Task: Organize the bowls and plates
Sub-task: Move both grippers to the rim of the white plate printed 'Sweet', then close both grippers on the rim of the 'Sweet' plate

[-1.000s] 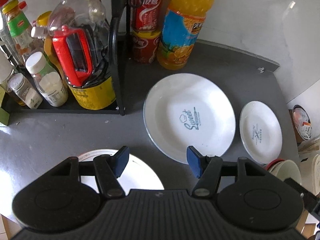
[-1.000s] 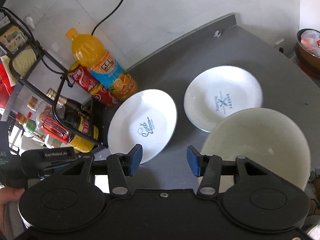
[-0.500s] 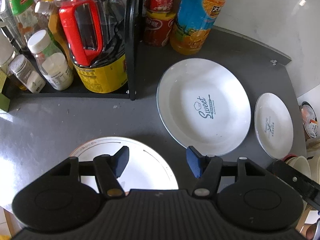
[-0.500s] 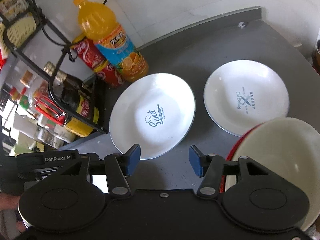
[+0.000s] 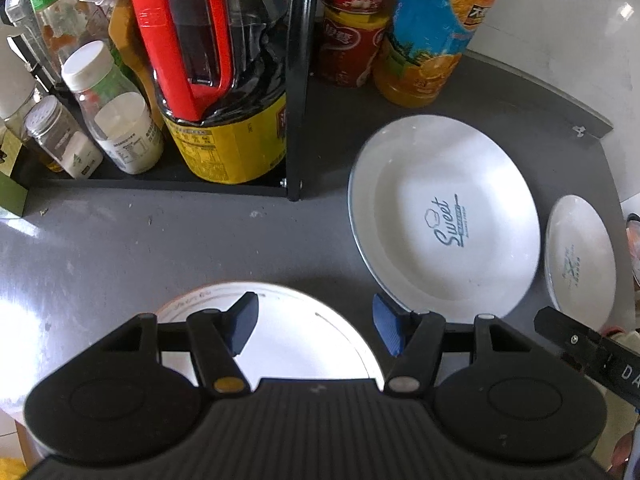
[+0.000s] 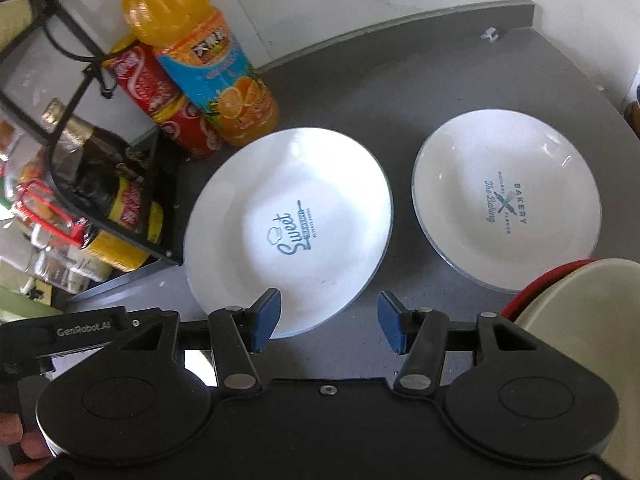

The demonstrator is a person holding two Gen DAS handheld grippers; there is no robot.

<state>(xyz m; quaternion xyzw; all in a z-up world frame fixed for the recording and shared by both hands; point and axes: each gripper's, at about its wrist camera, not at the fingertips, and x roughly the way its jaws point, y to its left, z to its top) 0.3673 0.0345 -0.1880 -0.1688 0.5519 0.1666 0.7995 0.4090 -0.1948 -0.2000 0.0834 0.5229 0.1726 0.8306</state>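
Two grippers, both with jaws apart and holding nothing, hovered over a grey counter [image 5: 120, 248]. Below the left gripper [image 5: 314, 328], partly hidden by its body, lay a white rimmed plate [image 5: 304, 340]. Ahead and right of its fingers sat the "Sweet" plate [image 5: 444, 224], and further right the smaller "Bakery" plate [image 5: 580, 256]. Just ahead of the right gripper [image 6: 328, 322] lay the same "Sweet" plate [image 6: 288, 228], with the "Bakery" plate [image 6: 506, 200] ahead to its right. Close beside its right finger stood a cream bowl [image 6: 580, 320] with a red rim. Beyond the plates stood an orange juice bottle [image 6: 204, 64] and red cans [image 6: 160, 92].
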